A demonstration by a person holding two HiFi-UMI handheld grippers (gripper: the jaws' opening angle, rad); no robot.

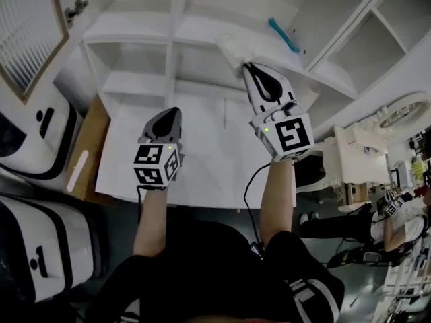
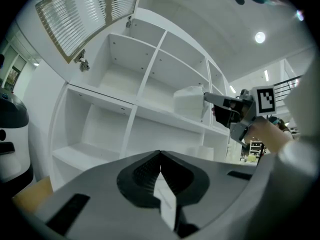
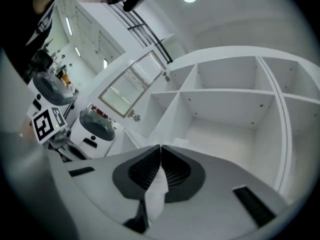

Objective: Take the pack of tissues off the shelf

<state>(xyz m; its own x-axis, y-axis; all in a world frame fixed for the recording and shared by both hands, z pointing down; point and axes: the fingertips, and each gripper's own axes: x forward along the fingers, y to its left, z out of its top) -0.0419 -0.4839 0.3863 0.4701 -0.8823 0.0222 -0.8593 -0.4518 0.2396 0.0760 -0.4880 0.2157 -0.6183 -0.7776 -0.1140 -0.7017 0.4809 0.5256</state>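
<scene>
The pack of tissues (image 1: 232, 48) is a white, soft-looking bundle at the front edge of a board of the white shelf unit (image 1: 175, 86). My right gripper (image 1: 246, 66) reaches up to it with its tips at the pack's near side. In the right gripper view the jaws are shut (image 3: 160, 146) with a strip of white wrapper pinched between them. The left gripper view shows the pack (image 2: 190, 100) resting on its board with the right gripper (image 2: 206, 98) against its right end. My left gripper (image 1: 170, 110) hangs lower, in front of an empty compartment, its jaws shut (image 2: 160, 152) on nothing.
A teal object (image 1: 284, 36) lies on the shelf board right of the pack. A louvred door (image 1: 27, 32) hangs open at the upper left. Two white and black machines (image 1: 34, 140) stand on the left beside a brown board (image 1: 84, 160). A person (image 1: 397, 221) sits at the far right.
</scene>
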